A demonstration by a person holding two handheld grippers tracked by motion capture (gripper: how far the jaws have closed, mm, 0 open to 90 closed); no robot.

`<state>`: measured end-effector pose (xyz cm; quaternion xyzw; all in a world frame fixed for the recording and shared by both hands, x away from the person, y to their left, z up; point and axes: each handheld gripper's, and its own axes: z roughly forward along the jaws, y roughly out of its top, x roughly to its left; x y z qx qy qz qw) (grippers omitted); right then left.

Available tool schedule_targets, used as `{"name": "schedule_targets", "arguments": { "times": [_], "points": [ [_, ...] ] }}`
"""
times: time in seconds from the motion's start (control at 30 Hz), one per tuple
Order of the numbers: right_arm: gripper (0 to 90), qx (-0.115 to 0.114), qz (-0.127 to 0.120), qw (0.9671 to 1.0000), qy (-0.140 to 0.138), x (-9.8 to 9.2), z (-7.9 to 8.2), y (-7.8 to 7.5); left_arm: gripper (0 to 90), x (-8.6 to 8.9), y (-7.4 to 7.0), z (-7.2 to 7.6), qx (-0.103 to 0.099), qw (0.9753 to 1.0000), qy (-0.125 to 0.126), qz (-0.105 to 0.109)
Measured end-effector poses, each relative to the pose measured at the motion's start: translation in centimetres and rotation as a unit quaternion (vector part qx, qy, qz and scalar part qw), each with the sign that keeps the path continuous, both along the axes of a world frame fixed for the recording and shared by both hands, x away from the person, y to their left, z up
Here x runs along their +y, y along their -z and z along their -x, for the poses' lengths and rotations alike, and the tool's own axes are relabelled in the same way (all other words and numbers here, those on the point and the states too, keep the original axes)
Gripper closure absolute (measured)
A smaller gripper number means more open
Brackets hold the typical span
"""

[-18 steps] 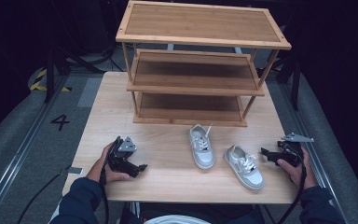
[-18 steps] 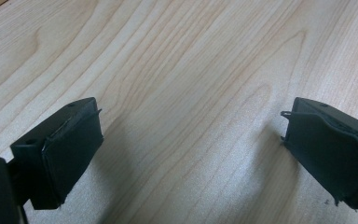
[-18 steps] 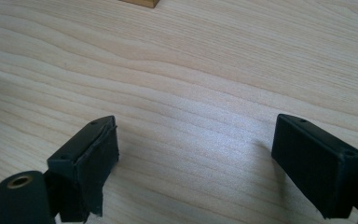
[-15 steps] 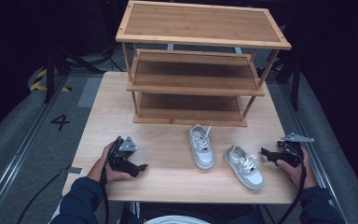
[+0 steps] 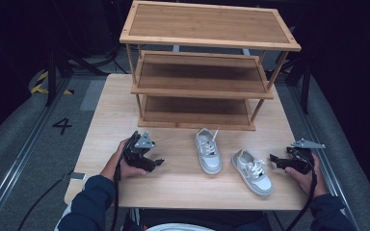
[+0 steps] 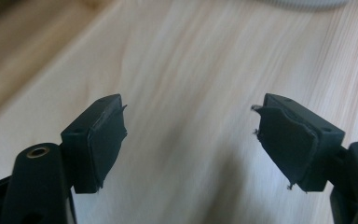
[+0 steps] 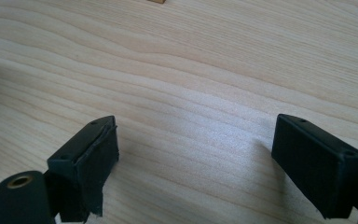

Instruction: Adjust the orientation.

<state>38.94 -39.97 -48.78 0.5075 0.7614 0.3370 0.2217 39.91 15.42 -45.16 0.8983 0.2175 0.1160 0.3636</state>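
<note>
A: The left tongs (image 5: 158, 162) rest low on the worktop (image 5: 106, 120) at its near left, jaws spread wide with nothing between them; the left gripper view shows bare wood grain between the two black pads (image 6: 105, 140). The right tongs (image 5: 272, 157) sit at the near right edge, also spread wide and empty, pointing left toward the shoes.

B: And where do the shoes lie?

A: Two small white-and-grey sneakers sit on the worktop in front of the wooden shoe rack (image 5: 207, 62). The left sneaker (image 5: 208, 150) lies near the middle, toe toward the person, laces trailing toward the rack. The right sneaker (image 5: 253, 171) lies just to its right and nearer, angled, close to the right tongs but apart from them.

B: How would they likely handle?

A: They look light, child-sized, with soft uppers over a stiffer rubber sole. A squeeze across the laces would probably just crush the upper. The firmer holds are the heel collar or the sidewall at the sole, one jaw inside the opening and one outside.

B: Any risk?

A: The loose laces could snag on a shelf edge, and a pinch on the tongue alone might let the shoe swing and slip. The rack's lower shelves leave little headroom, so a level carry seems wise.
</note>
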Motion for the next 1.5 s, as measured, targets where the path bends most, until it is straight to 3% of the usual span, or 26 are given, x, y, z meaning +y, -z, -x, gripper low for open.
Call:
{"name": "schedule_targets", "arguments": {
  "times": [0.23,0.37,0.47,0.63,0.7,0.77,0.97,1.13,1.3,1.5],
  "points": [
    [14.8,0.000,0.000,1.0000,0.000,0.0,0.0,0.0,26.2,-3.5,-2.0,-1.2,-0.020,0.9988,0.045,-0.003],
    [14.8,0.000,0.000,1.0000,-0.002,0.0,0.0,0.0,26.2,-5.9,-2.6,-1.9,-0.032,0.9967,0.075,-0.002],
    [14.8,0.000,0.000,1.0000,-0.004,0.0,0.0,0.0,26.0,-7.4,-2.8,-2.0,-0.033,0.9953,0.091,-0.003],
    [14.7,0.000,-0.001,1.0000,-0.004,0.0,0.0,0.0,24.9,-9.2,-3.2,-2.2,-0.039,0.9930,0.110,0.014],
    [14.8,0.000,-0.001,1.0000,-0.004,0.0,0.0,0.0,24.8,-9.9,-3.3,-2.2,-0.032,0.9919,0.121,0.022],
    [14.7,0.000,0.000,1.0000,-0.005,0.0,0.0,0.0,24.2,-10.7,-3.3,-2.2,-0.039,0.9901,0.134,0.017],
    [14.8,0.000,-0.001,1.0000,-0.006,0.0,0.0,0.0,23.4,-12.3,-3.3,-2.5,-0.033,0.9868,0.158,0.017],
    [14.7,0.000,0.000,1.0000,-0.007,0.0,0.0,0.0,23.4,-13.2,-2.8,-2.9,-0.019,0.9866,0.161,0.016],
    [14.7,0.000,-0.001,1.0000,-0.007,0.0,0.1,0.0,23.2,-13.7,-2.2,-3.5,-0.009,0.9863,0.164,-0.001],
    [14.8,0.000,-0.001,1.0000,-0.008,0.0,0.1,0.0,23.1,-14.4,-1.7,-3.8,-0.005,0.9879,0.155,-0.012]
  ]
}}
